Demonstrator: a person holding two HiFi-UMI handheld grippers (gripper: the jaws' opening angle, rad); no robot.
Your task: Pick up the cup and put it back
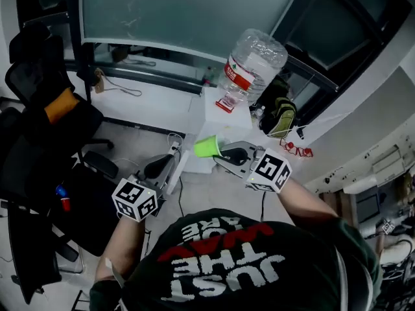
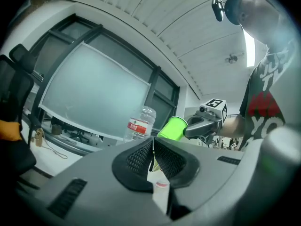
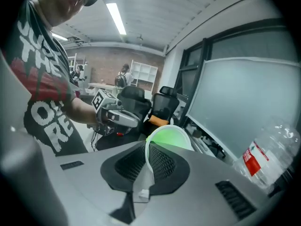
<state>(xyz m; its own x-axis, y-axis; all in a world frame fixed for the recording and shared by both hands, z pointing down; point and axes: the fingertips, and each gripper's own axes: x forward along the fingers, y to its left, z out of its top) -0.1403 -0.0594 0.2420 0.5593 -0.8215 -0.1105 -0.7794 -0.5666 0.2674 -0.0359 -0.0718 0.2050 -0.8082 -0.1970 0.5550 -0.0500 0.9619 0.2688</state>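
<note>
A bright green plastic cup (image 1: pixel 207 146) is off the table, lying on its side, with my right gripper (image 1: pixel 222 154) shut on its rim. In the right gripper view the cup's thin white-edged rim (image 3: pixel 168 138) is pinched between the two black pads (image 3: pixel 162 163). My left gripper (image 1: pixel 167 164) hangs lower left of the cup, apart from it. Its pads (image 2: pixel 141 157) meet with nothing between them. From the left gripper view, the cup (image 2: pixel 173 127) and the right gripper (image 2: pixel 195 128) show ahead, at the right.
A large clear water bottle (image 1: pixel 251 63) with a red label stands on a small white table (image 1: pixel 220 105) just beyond the cup. Black office chairs (image 1: pixel 39 115) crowd the left. A dark bag (image 1: pixel 279 116) lies right of the table. Cables run across the floor.
</note>
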